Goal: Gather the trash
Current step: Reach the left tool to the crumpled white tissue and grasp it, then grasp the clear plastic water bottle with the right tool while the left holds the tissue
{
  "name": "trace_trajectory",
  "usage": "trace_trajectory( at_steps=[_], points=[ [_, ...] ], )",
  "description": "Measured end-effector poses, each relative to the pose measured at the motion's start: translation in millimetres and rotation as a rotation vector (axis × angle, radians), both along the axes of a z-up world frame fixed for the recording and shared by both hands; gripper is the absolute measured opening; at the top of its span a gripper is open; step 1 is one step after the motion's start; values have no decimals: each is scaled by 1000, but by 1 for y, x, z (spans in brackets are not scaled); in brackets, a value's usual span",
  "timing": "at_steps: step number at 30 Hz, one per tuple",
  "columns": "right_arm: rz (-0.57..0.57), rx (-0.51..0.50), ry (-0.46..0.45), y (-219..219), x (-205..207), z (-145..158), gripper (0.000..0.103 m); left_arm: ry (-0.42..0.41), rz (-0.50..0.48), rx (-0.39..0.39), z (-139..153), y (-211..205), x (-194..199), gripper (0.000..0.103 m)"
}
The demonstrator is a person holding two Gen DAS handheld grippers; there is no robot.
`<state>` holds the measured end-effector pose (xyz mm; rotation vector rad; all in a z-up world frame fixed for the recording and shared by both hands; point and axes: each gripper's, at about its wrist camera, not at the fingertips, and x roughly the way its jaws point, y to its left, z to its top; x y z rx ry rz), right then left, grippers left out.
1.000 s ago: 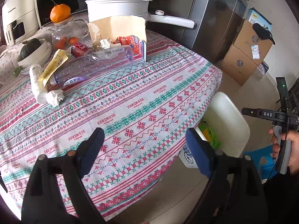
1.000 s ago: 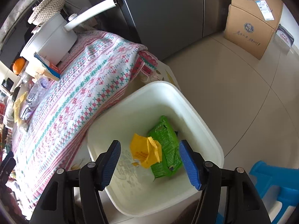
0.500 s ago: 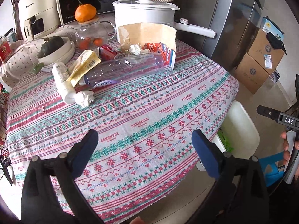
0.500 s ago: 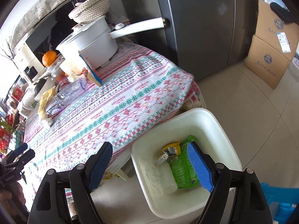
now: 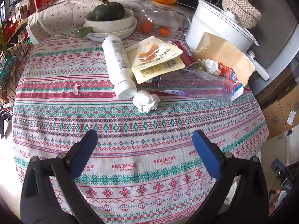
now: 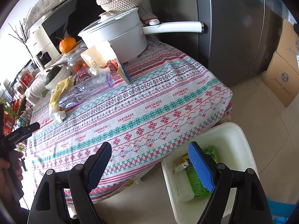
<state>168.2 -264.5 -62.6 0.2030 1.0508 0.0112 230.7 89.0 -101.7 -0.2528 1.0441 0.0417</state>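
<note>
Trash lies at the far side of the patterned tablecloth (image 5: 130,130): a crumpled white tissue (image 5: 146,100), a white bottle (image 5: 119,65), a yellow pouch (image 5: 155,56), a clear plastic bottle (image 5: 196,85), a second tissue wad (image 5: 211,65), a red-blue carton (image 5: 231,76) and torn brown cardboard (image 5: 222,54). My left gripper (image 5: 144,149) is open and empty, short of the tissue. My right gripper (image 6: 149,156) is open and empty over the table edge. A white bin (image 6: 241,140) on the floor holds a green packet (image 6: 196,181) and other wrappers.
A white pot (image 5: 214,26) with a long handle, a glass jar (image 5: 158,20) under an orange, and a bowl with a dark squash (image 5: 110,13) stand at the back. A grey fridge (image 6: 233,28) and cardboard boxes (image 6: 284,65) are to the right. A wire rack (image 5: 9,37) is left.
My left gripper has swung left and moved in over the table toward the trash pile. My right gripper has pulled back from the bin toward the table edge. Both stay open.
</note>
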Motion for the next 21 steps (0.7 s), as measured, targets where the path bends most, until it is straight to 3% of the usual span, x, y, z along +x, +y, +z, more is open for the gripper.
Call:
trace_trajectory(
  at_steps=[5,7,12,15,21],
  points=[
    [20,-18,23,9,9,-9,85,6,-17,43,-25,-13,29,71],
    [23,-17,29,9,11,-11,85,11,-1,22,-34,-14,38,65],
    [30,-26,33,12,17,-13,85,-6,27,28,-44,-16,57,62],
    [29,-23,42,14,20,-17,85,7,50,40,-54,-15,66,45],
    [47,-24,47,28,27,-21,85,3,35,0,-54,-13,69,31]
  ],
)
